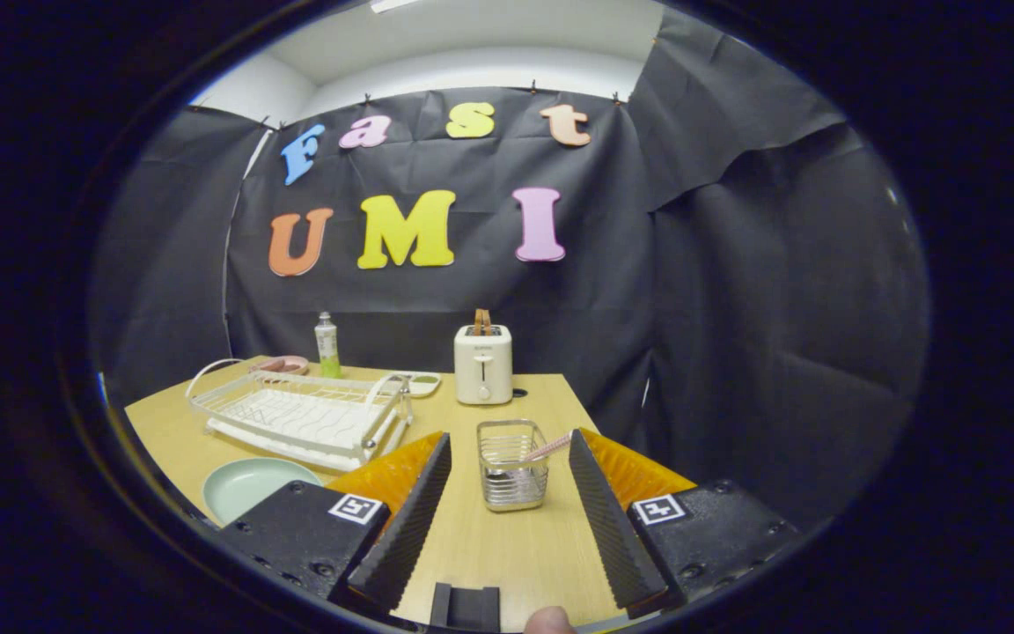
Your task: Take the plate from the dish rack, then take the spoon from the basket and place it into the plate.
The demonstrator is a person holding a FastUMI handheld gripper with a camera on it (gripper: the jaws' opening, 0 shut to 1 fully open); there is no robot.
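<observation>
Table (507, 537) light wood grain. Plate (247, 487) pale mint green, at table's left front edge. Dish rack (300, 416) white wire. Basket (512, 464) shiny silver wire mesh; spoon (535, 457) inside with pink handle. Toaster (483, 364) cream white, brown slice on top, near back edge. Bottle (326, 345) clear with green base. Bowl (282, 363) pink, at back left corner.

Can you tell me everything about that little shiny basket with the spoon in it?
The basket is a small square cage of shiny metal wire with an open top. It stands upright on the wooden table, between the tips of the open tongs, which do not touch it. A spoon leans inside, its pink handle poking over the rim. The white toaster stands behind it.
</observation>
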